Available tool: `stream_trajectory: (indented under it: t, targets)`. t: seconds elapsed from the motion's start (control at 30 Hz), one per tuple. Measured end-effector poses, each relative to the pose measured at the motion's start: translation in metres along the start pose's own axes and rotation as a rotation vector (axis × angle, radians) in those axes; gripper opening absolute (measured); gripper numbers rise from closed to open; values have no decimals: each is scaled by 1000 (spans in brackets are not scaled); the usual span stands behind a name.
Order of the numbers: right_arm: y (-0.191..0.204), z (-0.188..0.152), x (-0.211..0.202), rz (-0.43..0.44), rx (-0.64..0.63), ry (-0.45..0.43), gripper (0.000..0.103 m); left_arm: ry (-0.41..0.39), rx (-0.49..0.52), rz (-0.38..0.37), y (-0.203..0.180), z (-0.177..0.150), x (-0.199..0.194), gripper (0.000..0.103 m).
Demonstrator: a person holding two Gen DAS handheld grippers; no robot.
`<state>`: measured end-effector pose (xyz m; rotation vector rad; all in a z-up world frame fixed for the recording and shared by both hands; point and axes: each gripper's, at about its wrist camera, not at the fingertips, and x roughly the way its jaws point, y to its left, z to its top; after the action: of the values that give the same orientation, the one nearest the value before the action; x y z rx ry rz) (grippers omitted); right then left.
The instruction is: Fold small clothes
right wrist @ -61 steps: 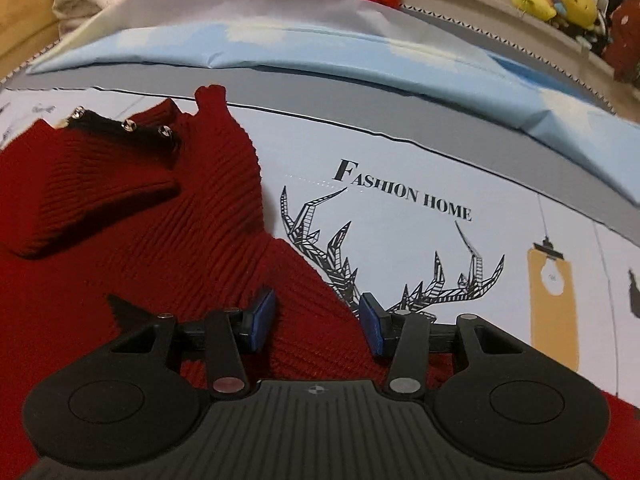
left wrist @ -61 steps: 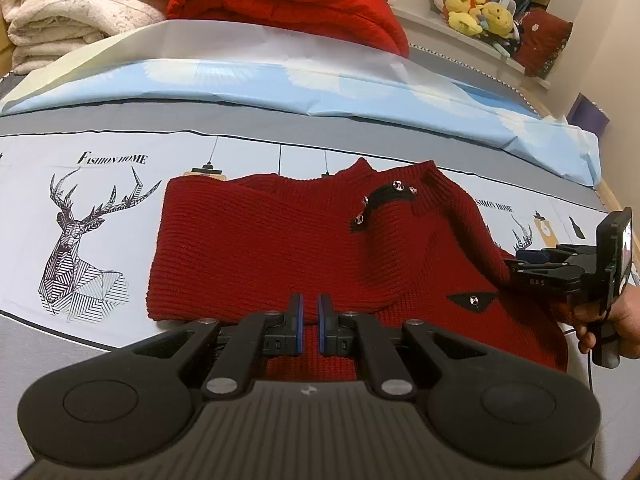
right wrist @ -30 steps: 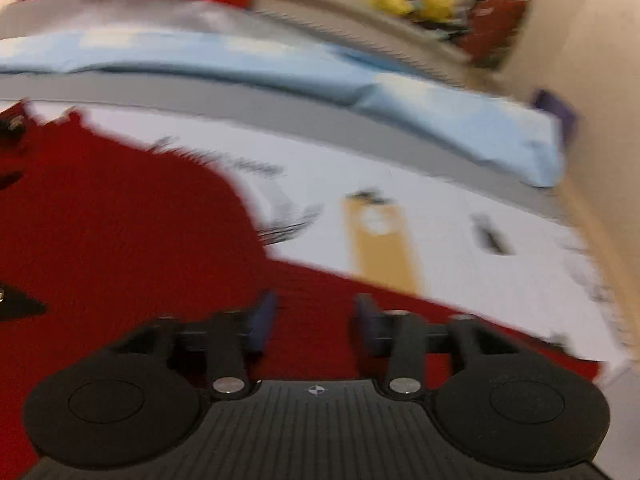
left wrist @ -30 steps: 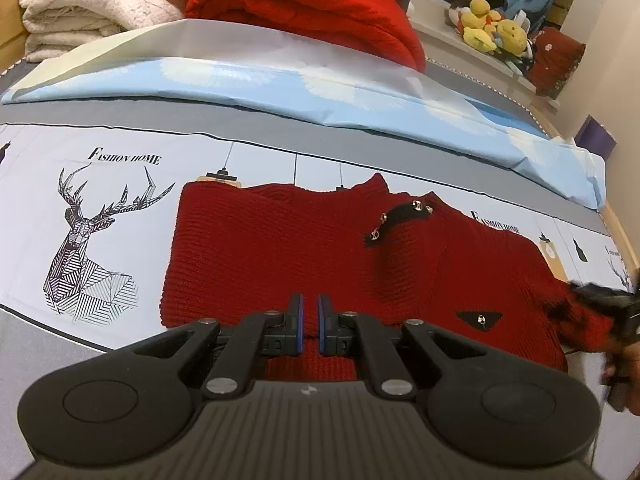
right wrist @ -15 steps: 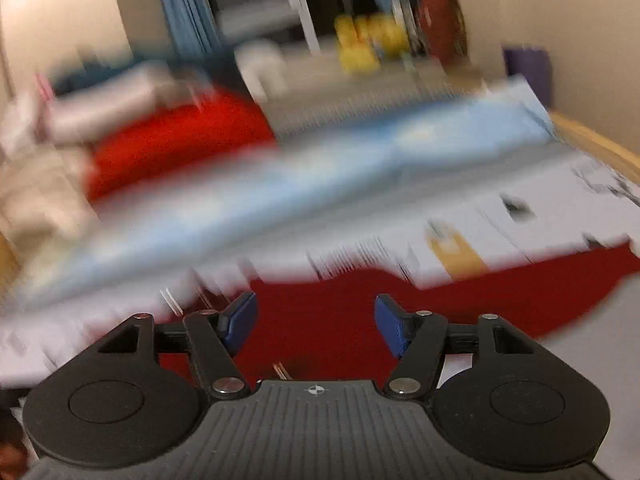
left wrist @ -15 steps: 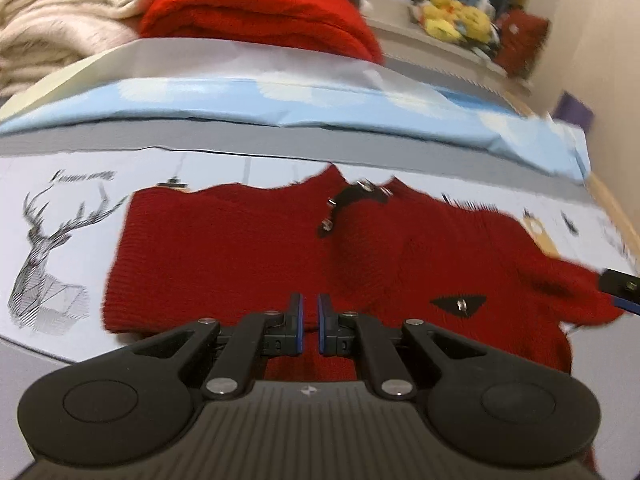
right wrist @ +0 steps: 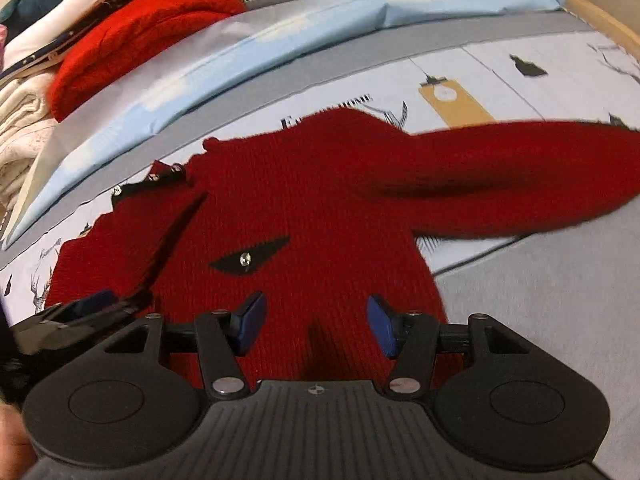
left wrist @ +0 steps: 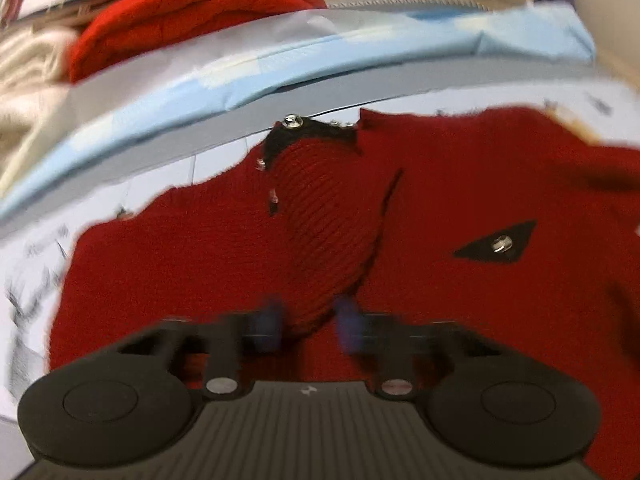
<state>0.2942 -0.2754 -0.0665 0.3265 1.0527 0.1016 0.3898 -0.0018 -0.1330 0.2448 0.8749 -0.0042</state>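
- The red knitted sweater lies spread on the printed bed sheet, its front up, neckline towards the far side.
- One sleeve stretches out to the right of the sweater's body, and its cuff end is cut off by the edge of the right wrist view.
- A black triangular patch with a shiny stud sits on the sweater's chest; a black studded strap edges the neckline.
- In the left wrist view a folded lobe of knit lies over the sweater's middle.
- The left gripper hovers over the sweater's near hem, blurred, its jaws just now parting, a narrow gap between them, and the lobe's tip shows in that gap; no grip is visible.
- The right gripper hangs above the sweater's lower body, jaws wide apart after closing in a little, clamping nothing.
- Beyond the sweater lie a light blue sheet, then a red folded blanket and cream blankets.
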Motion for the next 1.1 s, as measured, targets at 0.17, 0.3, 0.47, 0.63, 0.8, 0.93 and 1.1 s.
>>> stream_trajectory:
  t: [0.17, 0.3, 0.47, 0.63, 0.8, 0.93, 1.1]
  targets:
    - [-4, 4, 7, -9, -7, 4, 58, -99, -124, 105, 70, 19, -36, 6]
    - [-2, 6, 10, -3, 5, 10, 58, -124, -403, 282, 189, 8, -72, 6]
    - [9, 6, 6, -3, -20, -8, 58, 28, -818, 766, 347, -62, -101, 7]
    - [19, 4, 7, -15, -44, -11, 58, 68, -1009, 698, 404, -110, -108, 11]
    - [20, 2, 15, -58, -48, -16, 59, -2, -880, 328, 383, -103, -64, 15]
    - [4, 3, 19, -90, 52, -40, 58, 208, -922, 296, 379, -136, -15, 15]
    - [-34, 15, 1, -132, 191, -159, 56, 311, -980, 349, 376, -127, -26, 15]
